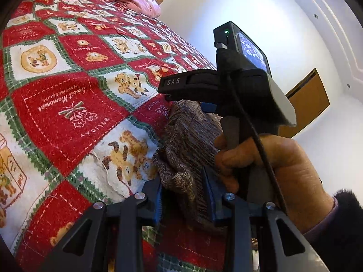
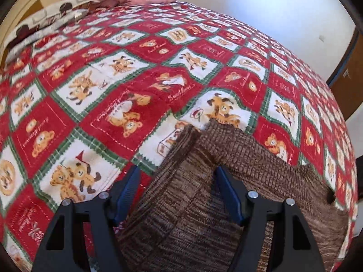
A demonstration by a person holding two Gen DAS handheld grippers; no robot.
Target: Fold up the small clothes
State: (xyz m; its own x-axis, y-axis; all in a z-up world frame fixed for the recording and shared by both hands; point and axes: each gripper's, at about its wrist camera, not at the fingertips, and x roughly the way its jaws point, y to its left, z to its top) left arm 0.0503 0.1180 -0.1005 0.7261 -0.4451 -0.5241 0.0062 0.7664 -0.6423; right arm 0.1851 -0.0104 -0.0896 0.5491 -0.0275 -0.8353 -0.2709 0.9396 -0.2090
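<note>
Between the blue pads of my left claw [image 1: 185,200] sits a bunched fold of the brown knit garment [image 1: 186,149]; the pads press the knit from both sides, so that claw is clenched on it and lifts the fabric a little off the bed [image 1: 68,113]. My right claw [image 2: 175,195] points steeply down over the same garment [image 2: 204,204], its jaws standing apart with a raised ridge of knit between them. I see no pad biting the cloth there, so I count it released. In the left wrist view my right hand [image 1: 267,165] wraps the handle of that tool just beyond the held bunch, so both claws work close together at one end of the piece.

Most of the garment lies spread on the quilt [image 2: 113,113] near the bed's edge, with one narrow part, perhaps a sleeve, running up toward the bears on the pattern.

To do this step well I would, as I judge it, lower the right claw until both pads straddle a single edge, not the thick ridge, and close only then. Grabbing several layers would drag the whole piece. Both grips should sit on the same hem, apart enough to pull it taut, so the fold lands straight. The loose knit may stretch or snag on the pad teeth, so a slow lift suits it.
</note>
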